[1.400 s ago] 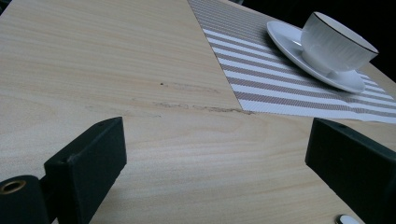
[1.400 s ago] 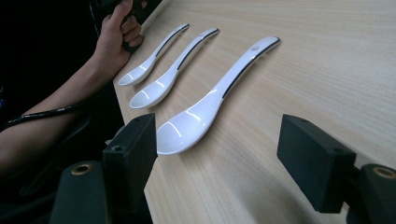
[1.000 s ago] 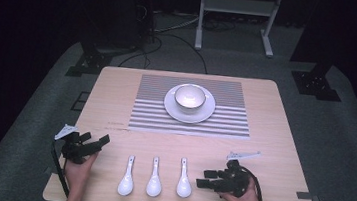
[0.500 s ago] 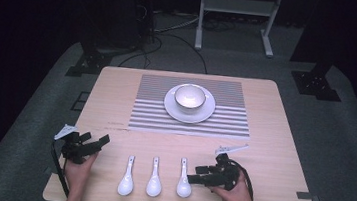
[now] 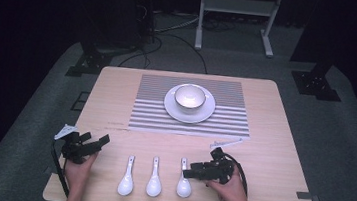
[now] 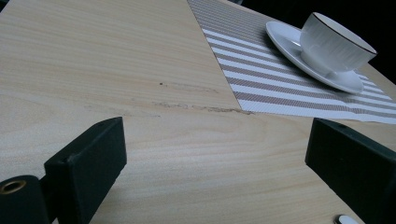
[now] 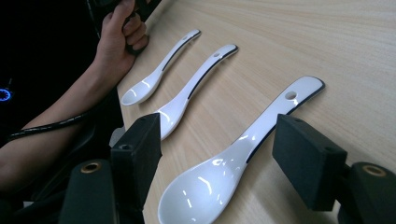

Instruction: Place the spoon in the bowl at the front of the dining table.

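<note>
Three white spoons lie side by side near the table's front edge: a left spoon [image 5: 126,177], a middle spoon [image 5: 154,178] and a right spoon [image 5: 183,180]. My right gripper [image 5: 188,172] points left and is open, one jaw on each side of the right spoon [image 7: 205,186], low over the table. In the right gripper view the right gripper [image 7: 222,149] straddles that spoon where handle meets bowl. My left gripper [image 5: 96,138] is open at the front left, nothing between its jaws. A white bowl [image 5: 190,95] stands on a saucer [image 5: 189,112] on a striped placemat [image 5: 150,108].
The wooden table [image 5: 273,140] has bare wood between placemat and spoons. The left gripper view looks across it toward the bowl [image 6: 334,44], saucer [image 6: 285,35] and placemat [image 6: 261,79]. A white shelf frame [image 5: 235,16] stands on the floor behind the table.
My right gripper has moved left along the front of the table until its open jaws straddle the right spoon. The left gripper has stayed in place.
</note>
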Demonstrator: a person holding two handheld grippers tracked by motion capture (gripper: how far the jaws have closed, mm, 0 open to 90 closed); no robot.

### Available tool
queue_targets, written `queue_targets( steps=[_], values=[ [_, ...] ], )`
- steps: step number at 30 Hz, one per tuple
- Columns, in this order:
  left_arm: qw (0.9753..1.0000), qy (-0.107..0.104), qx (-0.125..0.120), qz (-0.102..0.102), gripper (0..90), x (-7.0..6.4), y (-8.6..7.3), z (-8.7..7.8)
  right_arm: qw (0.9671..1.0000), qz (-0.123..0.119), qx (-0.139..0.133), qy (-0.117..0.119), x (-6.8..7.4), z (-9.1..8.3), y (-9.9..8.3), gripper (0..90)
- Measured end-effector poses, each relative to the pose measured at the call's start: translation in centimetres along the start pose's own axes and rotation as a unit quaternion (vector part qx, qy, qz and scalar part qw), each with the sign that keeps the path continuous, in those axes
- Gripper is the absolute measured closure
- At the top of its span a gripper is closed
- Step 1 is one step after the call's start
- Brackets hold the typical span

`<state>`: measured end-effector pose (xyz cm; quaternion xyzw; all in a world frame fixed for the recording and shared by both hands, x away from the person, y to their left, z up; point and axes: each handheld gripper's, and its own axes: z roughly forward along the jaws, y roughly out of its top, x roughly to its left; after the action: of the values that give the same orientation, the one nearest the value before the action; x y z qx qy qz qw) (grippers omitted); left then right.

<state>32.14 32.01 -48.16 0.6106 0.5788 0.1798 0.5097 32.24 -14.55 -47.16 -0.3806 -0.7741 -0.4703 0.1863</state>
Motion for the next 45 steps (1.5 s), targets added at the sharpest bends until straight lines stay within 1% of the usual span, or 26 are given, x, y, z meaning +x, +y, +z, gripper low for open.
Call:
queue_targets(
  steps=[3,6,13,14,17,19,21,24,26,29,30,34,36,37,40,41,43,45],
  values=[
    [1.0000,0.000,0.000,-0.001,3.9,0.0,0.0,0.0,0.9999,0.003,0.009,-0.006,0.0,0.6,0.4,33.7],
    [1.0000,0.000,0.000,-0.002,3.9,0.0,0.0,0.0,0.9999,0.005,0.012,-0.010,-0.1,0.9,0.5,34.6],
    [1.0000,-0.001,-0.002,-0.005,3.9,0.1,0.0,-0.1,0.9997,0.007,0.013,-0.017,-0.2,1.4,1.0,36.9],
    [1.0000,-0.002,-0.002,-0.005,3.9,0.1,0.0,-0.1,0.9995,0.007,0.014,-0.026,-0.2,1.5,1.1,38.2],
    [1.0000,-0.002,-0.003,-0.005,3.9,0.1,0.0,-0.1,0.9994,0.008,0.013,-0.030,-0.3,1.6,1.3,39.1],
    [1.0000,-0.002,-0.002,-0.005,3.9,0.1,0.0,-0.1,0.9990,0.008,0.016,-0.041,-0.3,1.7,1.5,41.2],
    [1.0000,-0.002,-0.002,-0.005,3.9,0.1,0.0,-0.1,0.9988,0.009,0.018,-0.043,-0.4,1.7,1.6,42.1],
    [1.0000,-0.001,-0.002,-0.004,3.9,0.0,0.0,0.0,0.9980,0.013,0.023,-0.057,-0.4,1.9,1.8,44.2],
    [1.0000,-0.001,-0.001,-0.002,3.9,0.0,0.0,0.0,0.9979,0.013,0.024,-0.059,-0.4,2.0,1.9,44.2],
    [1.0000,-0.001,-0.002,-0.003,3.9,0.0,0.0,0.0,0.9971,0.014,0.023,-0.072,-0.5,2.2,1.8,45.6],
    [1.0000,-0.001,-0.002,-0.004,3.9,0.0,0.0,0.0,0.9971,0.014,0.023,-0.072,-0.5,2.2,1.8,45.6],
    [1.0000,-0.001,-0.002,-0.004,3.9,0.0,0.0,-0.1,0.9959,0.015,0.019,-0.087,-0.4,2.4,1.8,46.9],
    [1.0000,-0.001,-0.002,-0.004,3.9,0.0,0.0,-0.1,0.9956,0.013,0.020,-0.090,-0.4,2.4,1.8,47.7],
    [1.0000,-0.001,-0.002,-0.004,3.9,0.0,0.0,-0.1,0.9947,0.007,0.019,-0.101,-0.2,2.5,1.9,49.1],
    [1.0000,-0.001,-0.002,-0.005,3.9,0.1,0.0,-0.1,0.9933,-0.001,0.019,-0.114,0.0,2.8,1.8,52.0],
    [1.0000,-0.001,-0.002,-0.005,3.9,0.1,0.0,-0.1,0.9920,-0.006,0.026,-0.124,0.1,2.9,1.8,54.4],
    [1.0000,-0.001,-0.003,-0.005,3.9,0.1,0.0,-0.1,0.9902,-0.017,0.029,-0.136,0.5,3.2,1.8,56.3],
    [1.0000,-0.001,-0.003,-0.005,3.9,0.1,0.0,-0.1,0.9875,-0.028,0.034,-0.151,0.8,3.3,1.8,58.6]
  ],
)
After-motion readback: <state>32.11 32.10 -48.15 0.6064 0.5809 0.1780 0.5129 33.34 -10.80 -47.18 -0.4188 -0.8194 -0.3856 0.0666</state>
